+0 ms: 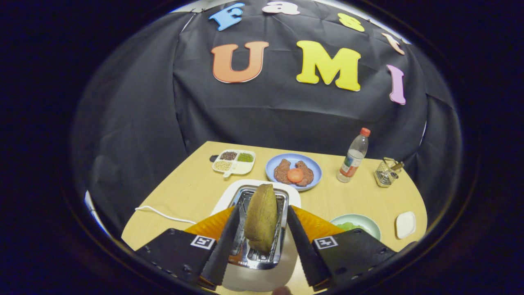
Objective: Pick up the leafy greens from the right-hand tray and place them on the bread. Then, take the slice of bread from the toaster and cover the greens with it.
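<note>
The tongs (262, 223) are hanging over the white toaster (229, 196), with their two fingers (223, 241) standing apart on either side of the slice of bread (261, 216). The slice is standing on edge between the fingers, above the toaster's metal slot; whether it is resting in the slot or lifted clear of it cannot be told. Neither finger is visibly pressing on the slice, and a gap is showing on each side, so the tongs are spread wide.

The toaster is sitting on the pale wooden worktop (184, 192), and a white cord (161, 213) is trailing away from it to the left. Beyond the toaster, a blue plate (313, 166) is carrying brown pieces of food with a round orange-red slice on top. Left of that plate, a white divided dish (235, 162) is holding dark, green and pale grains in separate compartments. Right of the plate, a clear bottle (353, 156) with a red cap is standing upright, and further right a small wire basket (385, 172) is sitting near the worktop's edge.

Just right of the right finger, a pale green dish (370, 225) is holding the leafy greens (350, 226), partly hidden behind the tongs' body. A small white dish (405, 224) is lying beside it.
</note>
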`<state>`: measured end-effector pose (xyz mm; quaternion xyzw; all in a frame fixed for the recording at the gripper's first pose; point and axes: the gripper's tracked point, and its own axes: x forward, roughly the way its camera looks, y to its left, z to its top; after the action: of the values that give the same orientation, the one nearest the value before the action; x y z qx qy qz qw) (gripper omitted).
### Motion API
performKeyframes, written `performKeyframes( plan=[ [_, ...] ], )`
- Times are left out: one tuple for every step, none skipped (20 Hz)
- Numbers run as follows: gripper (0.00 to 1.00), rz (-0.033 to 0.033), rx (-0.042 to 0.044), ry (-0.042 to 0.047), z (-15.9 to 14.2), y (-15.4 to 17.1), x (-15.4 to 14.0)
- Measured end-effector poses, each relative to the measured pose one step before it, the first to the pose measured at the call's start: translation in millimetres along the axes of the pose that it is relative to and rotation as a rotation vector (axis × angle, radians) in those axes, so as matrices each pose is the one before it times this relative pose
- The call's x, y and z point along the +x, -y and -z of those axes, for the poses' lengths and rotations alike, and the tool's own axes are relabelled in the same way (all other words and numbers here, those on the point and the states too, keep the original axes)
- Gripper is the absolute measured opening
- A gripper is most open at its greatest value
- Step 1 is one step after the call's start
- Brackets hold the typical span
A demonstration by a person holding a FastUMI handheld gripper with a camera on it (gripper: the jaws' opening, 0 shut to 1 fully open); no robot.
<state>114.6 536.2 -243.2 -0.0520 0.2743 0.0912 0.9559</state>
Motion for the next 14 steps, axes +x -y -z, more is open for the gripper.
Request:
performKeyframes(
  plan=[
    [0.59, 0.00615, -0.00435, -0.00422, -0.21, 1.95, 1.37],
    [0.5, 0.00439, 0.00143, -0.00428, 1.54, -0.12, 1.3],
    [0.42, 0.00626, -0.00124, -0.00366, -0.24, 1.71, 1.0],
    [0.34, 0.01222, -0.00092, -0.00001, -0.2, 3.16, -0.75],
    [0.25, 0.00452, 0.0033, 0.0005, -2.25, 2.23, -0.5],
    [0.17, -0.01472, 0.00161, -0.00302, -0.85, -2.47, -0.94],
    [0.14, 0.00784, -0.0118, 0.00235, -1.72, 2.63, -1.56],
    [0.1, -0.00676, -0.00555, 0.01155, -6.94, 2.86, -7.81],
    [0.1, -0.02083, 0.00293, 0.01487, -6.93, -2.86, -4.7],
    [0.1, -0.0148, -0.0013, 0.01505, -7.44, 0.14, -6.32],
    [0.1, -0.01946, 0.00898, 0.0159, -9.12, -0.73, -5.32],
    [0.1, -0.02374, 0.01856, 0.01305, -8.12, -1.97, -7.35],
    [0.1, -0.0245, 0.02114, 0.01237, -9.65, 0.12, -7.52],
    [0.1, -0.01315, 0.02017, 0.01385, -9.84, 3.06, -7.71]
  ],
)
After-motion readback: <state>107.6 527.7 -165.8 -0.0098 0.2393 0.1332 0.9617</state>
